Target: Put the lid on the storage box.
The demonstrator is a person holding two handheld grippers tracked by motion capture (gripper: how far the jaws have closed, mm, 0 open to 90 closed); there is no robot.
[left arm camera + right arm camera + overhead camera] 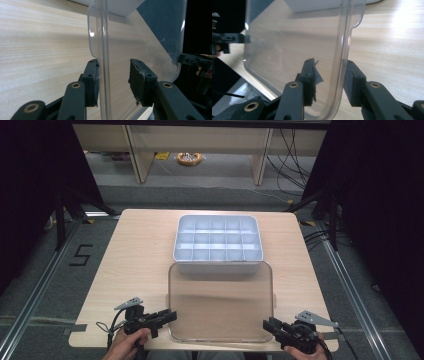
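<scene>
Clear rectangular plastic lid (221,302), flat-faced, at the table's near edge, far edge overlapping the white divided tray (218,240).

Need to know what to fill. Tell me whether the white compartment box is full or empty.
Empty: every cell of the white plastic compartment box shows a bare floor in the high view. Its clear lid is off, in front.

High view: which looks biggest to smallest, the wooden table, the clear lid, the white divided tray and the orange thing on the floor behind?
1. Wooden table.
2. Clear lid, somewhat larger than the tray, though it lies nearer the camera.
3. White divided tray.
4. Orange thing, smallest by far, but it is farthest off.
</scene>
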